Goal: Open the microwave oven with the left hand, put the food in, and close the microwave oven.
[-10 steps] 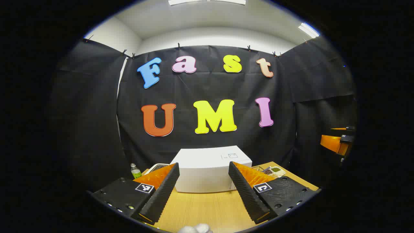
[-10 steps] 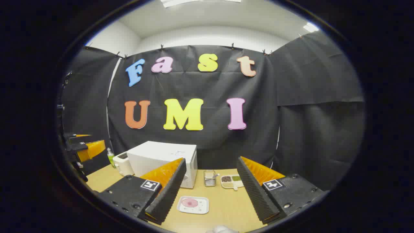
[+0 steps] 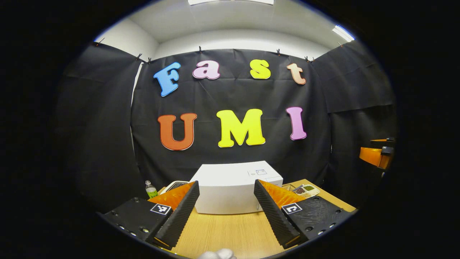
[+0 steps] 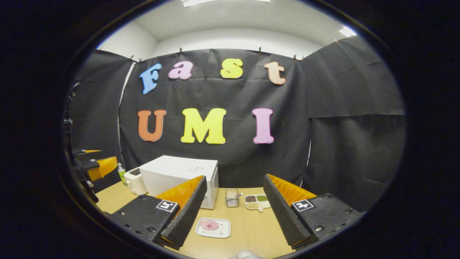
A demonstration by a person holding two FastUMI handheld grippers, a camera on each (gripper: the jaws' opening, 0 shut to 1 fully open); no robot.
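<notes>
A white microwave (image 3: 233,187) stands at the back of the wooden table, its door closed; in the right gripper view the microwave (image 4: 176,174) is seen left of centre. A white tray with a pink round piece of food (image 4: 212,227) lies on the table in front of it. My left gripper (image 3: 225,212) is open, held above the table short of the microwave. My right gripper (image 4: 233,216) is open too, hovering above and just short of the tray. The left gripper (image 4: 94,165) also appears at the far left of the right gripper view.
A white toaster (image 4: 136,181) and a green bottle (image 4: 123,173) stand left of the microwave. A metal holder (image 4: 232,198) and a divided dish of grains (image 4: 257,201) sit to its right. The wooden table (image 3: 230,233) has bare room in front.
Both views have shifted very slightly; the microwave sits a touch higher in the frames. Both grippers remain open and nothing has been taken hold of.
</notes>
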